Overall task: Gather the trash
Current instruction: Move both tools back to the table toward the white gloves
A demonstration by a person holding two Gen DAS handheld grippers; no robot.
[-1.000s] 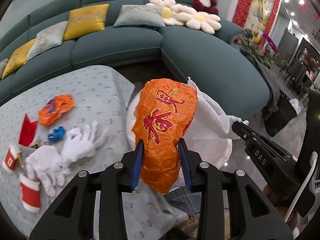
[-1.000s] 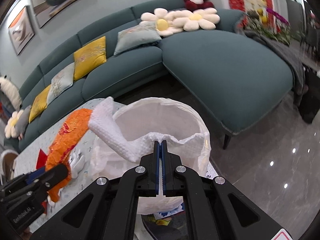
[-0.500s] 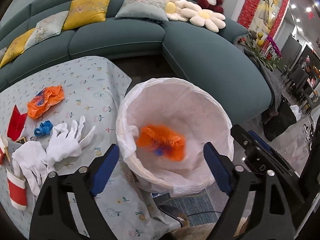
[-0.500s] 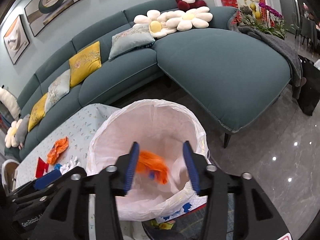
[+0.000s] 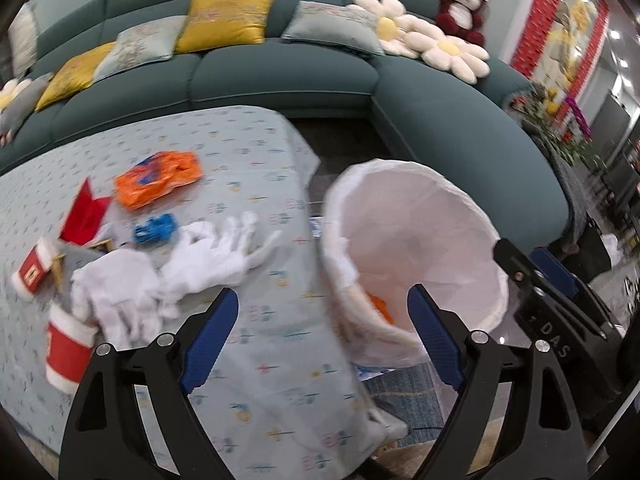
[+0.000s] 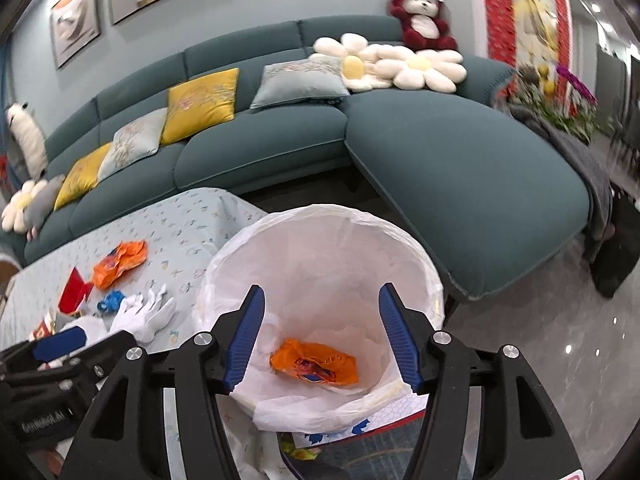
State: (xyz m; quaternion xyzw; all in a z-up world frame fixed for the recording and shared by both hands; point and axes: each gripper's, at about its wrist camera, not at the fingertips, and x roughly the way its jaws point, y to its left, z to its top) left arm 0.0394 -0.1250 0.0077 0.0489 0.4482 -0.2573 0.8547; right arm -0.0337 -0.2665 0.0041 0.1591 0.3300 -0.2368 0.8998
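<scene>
Both grippers stand released with nothing between their blue pads. Left gripper (image 5: 322,316) hangs over the worktop (image 5: 256,168) edge beside the bin (image 5: 472,216), its jaws spread wide after having just opened. Right gripper (image 6: 322,334) hovers over the bin's (image 6: 424,256) mouth, its jaws having just been opening, empty. An orange bag (image 6: 314,366) lies crumpled at the bottom of the white-lined bin. On the patterned cloth of the worktop (image 6: 188,224) lie a second orange bag (image 5: 158,178), a red paper scrap (image 5: 86,216), a small blue wad (image 5: 156,230), white gloves (image 5: 208,256) and two red cups (image 5: 66,348), all left of the bin. A teal sofa (image 6: 460,160) with cushions curves behind.
</scene>
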